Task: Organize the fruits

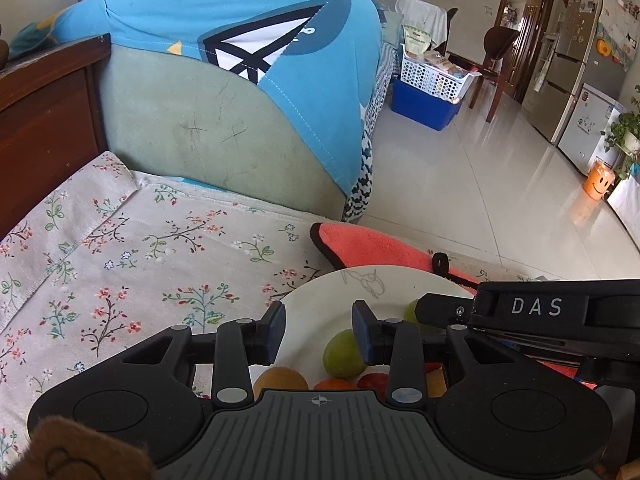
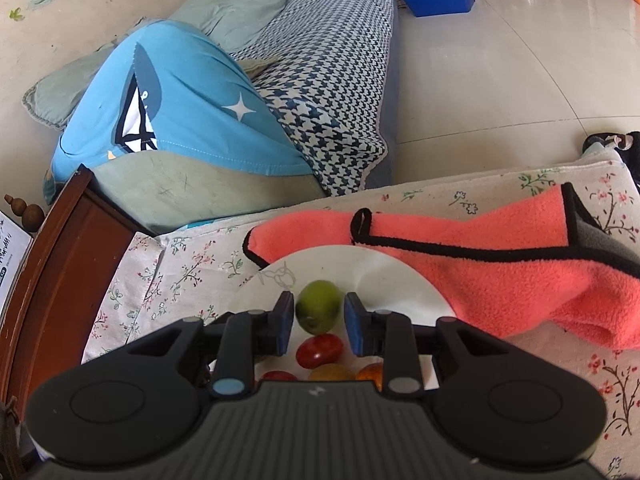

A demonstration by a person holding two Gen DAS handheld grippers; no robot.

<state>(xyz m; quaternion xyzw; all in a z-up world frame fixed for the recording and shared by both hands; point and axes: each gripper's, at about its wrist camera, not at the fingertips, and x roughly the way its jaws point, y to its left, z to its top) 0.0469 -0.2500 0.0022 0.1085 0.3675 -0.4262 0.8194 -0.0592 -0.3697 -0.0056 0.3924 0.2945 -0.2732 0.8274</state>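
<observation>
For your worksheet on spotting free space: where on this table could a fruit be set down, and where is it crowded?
Free: the floral tablecloth between the wooden headboard and the white plate, and the plate's far rim. Crowded: the plate's near half, with green fruit, red fruit and both grippers, left gripper and right gripper; the pink cloth covers the right.

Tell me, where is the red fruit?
In the right wrist view, the red fruit lies on the white plate, just behind the green fruit, between the right gripper fingers.

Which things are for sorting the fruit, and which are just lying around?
For the job: round green fruit, glossy red fruit, white ceramic plate, open right gripper.

Just lying about: coral fleece cloth, blue printed cushion, floral tablecloth.
</observation>
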